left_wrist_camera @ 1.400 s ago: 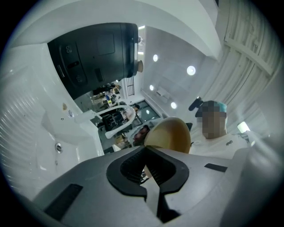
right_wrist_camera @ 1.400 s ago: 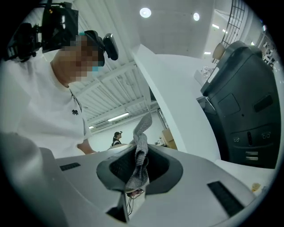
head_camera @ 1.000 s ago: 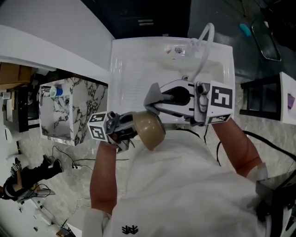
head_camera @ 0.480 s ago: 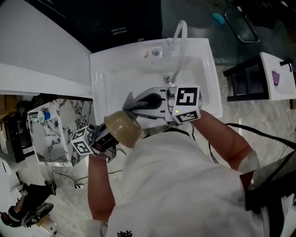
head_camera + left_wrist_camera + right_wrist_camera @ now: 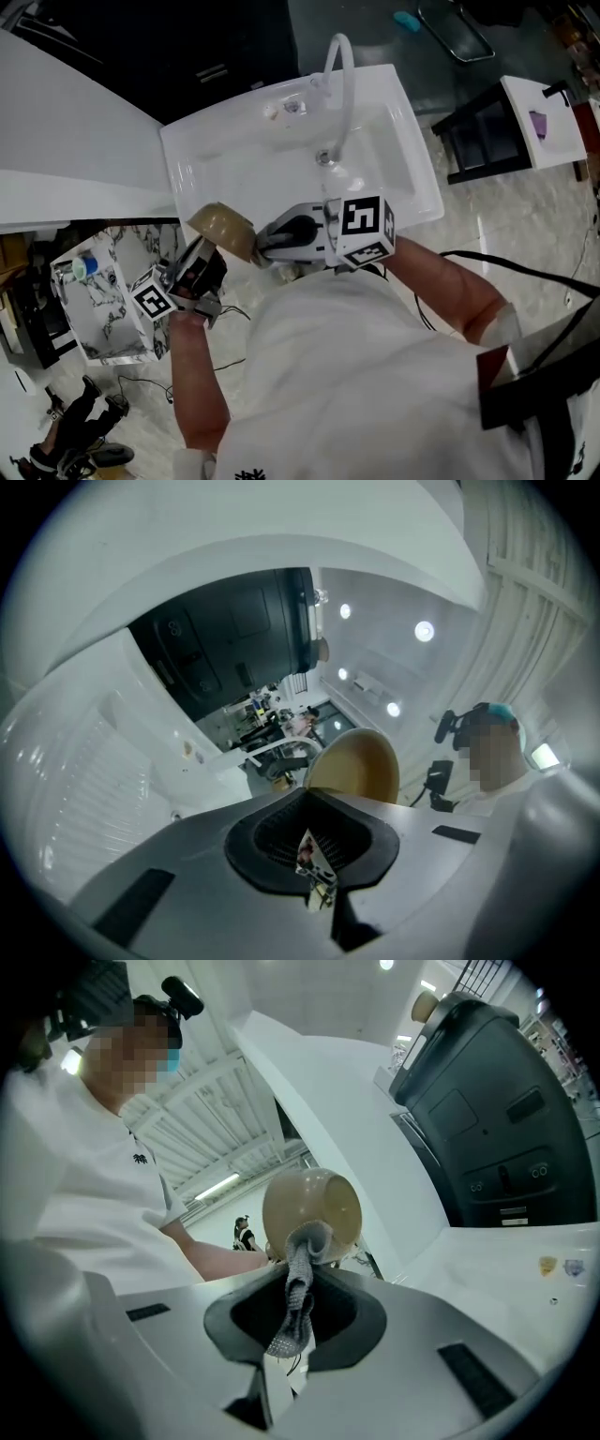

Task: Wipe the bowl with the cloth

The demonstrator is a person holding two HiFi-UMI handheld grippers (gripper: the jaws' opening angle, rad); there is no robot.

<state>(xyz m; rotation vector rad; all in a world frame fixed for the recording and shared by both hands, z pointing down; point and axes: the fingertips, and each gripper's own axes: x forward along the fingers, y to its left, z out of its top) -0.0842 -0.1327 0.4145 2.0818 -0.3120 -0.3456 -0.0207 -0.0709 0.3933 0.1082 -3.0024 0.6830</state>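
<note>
A tan bowl (image 5: 221, 228) hangs over the front left corner of the white sink (image 5: 234, 150). My left gripper (image 5: 199, 264) is shut on its rim; in the left gripper view the bowl (image 5: 354, 766) stands up just beyond the closed jaws (image 5: 314, 797). From the right, my right gripper (image 5: 267, 246) points at the bowl and is shut on a grey knitted cloth (image 5: 298, 1293). The cloth's bunched end rests against the outside of the bowl (image 5: 314, 1206) near its base.
A curved white faucet (image 5: 339, 84) arches over the drain (image 5: 323, 157). A marble-patterned cabinet (image 5: 94, 300) stands left of me, a black stand (image 5: 478, 141) and a white table (image 5: 553, 112) to the right. Cables (image 5: 525, 272) run across the floor.
The bowl and left gripper have shifted left along the sink's front edge. The right gripper followed with the cloth and sank a little, staying at the bowl.
</note>
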